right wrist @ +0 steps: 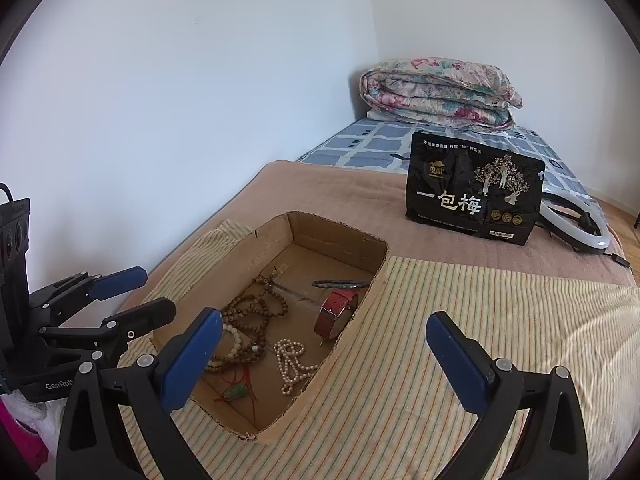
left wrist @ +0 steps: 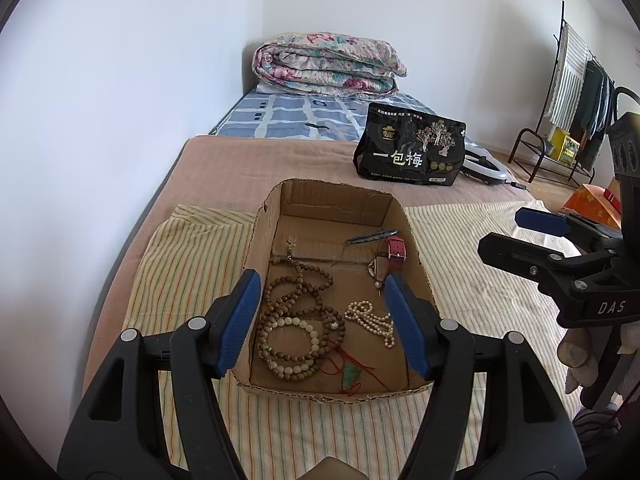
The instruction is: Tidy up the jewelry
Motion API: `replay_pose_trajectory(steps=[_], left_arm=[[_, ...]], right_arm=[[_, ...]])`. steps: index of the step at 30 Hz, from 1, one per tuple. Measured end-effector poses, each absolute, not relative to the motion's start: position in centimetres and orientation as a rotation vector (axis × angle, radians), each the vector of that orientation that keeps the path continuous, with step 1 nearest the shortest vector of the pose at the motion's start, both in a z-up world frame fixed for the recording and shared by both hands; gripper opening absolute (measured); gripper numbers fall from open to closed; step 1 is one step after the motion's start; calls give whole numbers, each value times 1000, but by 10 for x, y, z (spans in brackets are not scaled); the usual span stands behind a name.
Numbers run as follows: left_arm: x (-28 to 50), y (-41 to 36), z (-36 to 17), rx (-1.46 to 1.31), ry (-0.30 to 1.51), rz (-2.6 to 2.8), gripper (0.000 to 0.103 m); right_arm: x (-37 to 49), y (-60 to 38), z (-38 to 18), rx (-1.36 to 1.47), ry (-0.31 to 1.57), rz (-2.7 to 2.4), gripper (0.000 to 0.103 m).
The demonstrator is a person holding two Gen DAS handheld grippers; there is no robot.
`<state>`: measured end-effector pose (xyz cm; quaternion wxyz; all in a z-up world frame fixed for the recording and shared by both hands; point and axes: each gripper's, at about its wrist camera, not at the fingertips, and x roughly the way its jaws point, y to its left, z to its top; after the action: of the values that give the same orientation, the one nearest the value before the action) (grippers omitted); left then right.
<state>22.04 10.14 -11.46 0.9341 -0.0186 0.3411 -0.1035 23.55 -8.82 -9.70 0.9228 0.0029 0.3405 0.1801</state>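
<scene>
Just ahead of your left gripper [left wrist: 322, 312], between its spread blue pads, sits the cardboard box [left wrist: 340, 204] on the striped cloth [left wrist: 480, 240], and all the jewelry in view lies inside it. Directly past the left pad is the tangle of wooden bead strands [left wrist: 294, 300] with a pale bead bracelet [left wrist: 298, 344] looped through it; nearer you lies the green pendant on red cord [left wrist: 352, 374]. Close to the right pad lies the pearl strand [left wrist: 370, 316], and beyond that pad's tip, the red-strapped watch [left wrist: 396, 250] and a dark slim clip [left wrist: 370, 237] by the far wall. This gripper stands wide apart and holds nothing. Your right gripper [left wrist: 516, 232] shows off to the right, over the cloth.

From the right wrist, your right gripper [right wrist: 324, 344] is likewise apart and empty. The box [right wrist: 332, 226] lies ahead and to the left; the left pad overlaps its near corner, while the right pad hangs over bare cloth. The watch [right wrist: 336, 312] and pearls [right wrist: 292, 360] lie nearest this gripper's centre line.

With everything in the box and both grippers empty, this fits either a sorting about to start from the box or pieces already gathered there; I cannot tell which. Any pick among the beads would call for a narrow, careful pinch, since the strands overlap and would drag each other.
</scene>
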Motion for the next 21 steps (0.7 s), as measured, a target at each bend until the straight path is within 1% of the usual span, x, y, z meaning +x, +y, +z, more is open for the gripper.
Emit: replay_pose_trajectory(steps=[17,18,20,21], left_arm=[[195,88,-82,12,630,-181,67],[193,87,-79,14,626,-181,69],[187,84,-73,18,613,-179,81],[183,83,-69,21,600,-176,82]], right_arm=[[213,-106,-74,-24,635,338,103],[211,-108,-72,-26,629,333,103],[207,-113,-68,-27,623,324,103],[205,-115,-66,-25,621,320,103]])
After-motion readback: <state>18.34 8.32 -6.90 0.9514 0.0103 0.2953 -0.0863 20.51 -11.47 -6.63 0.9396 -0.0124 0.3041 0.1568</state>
